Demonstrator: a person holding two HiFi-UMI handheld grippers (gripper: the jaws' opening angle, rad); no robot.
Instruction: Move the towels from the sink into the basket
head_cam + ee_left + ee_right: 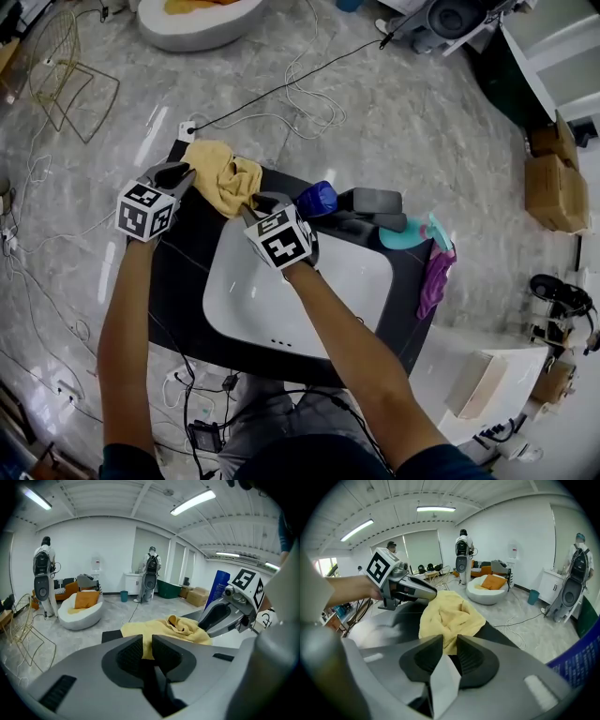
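Now, yellow towel (pixel 223 178) beside sink (pixel 251 302).

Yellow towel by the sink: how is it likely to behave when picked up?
The yellow towel lies bunched in soft, rounded folds, so it will probably sag and drape rather than keep its shape. It looks like plain cloth, so likely light for its size. Its matte, fuzzy surface suggests it should not slip easily.
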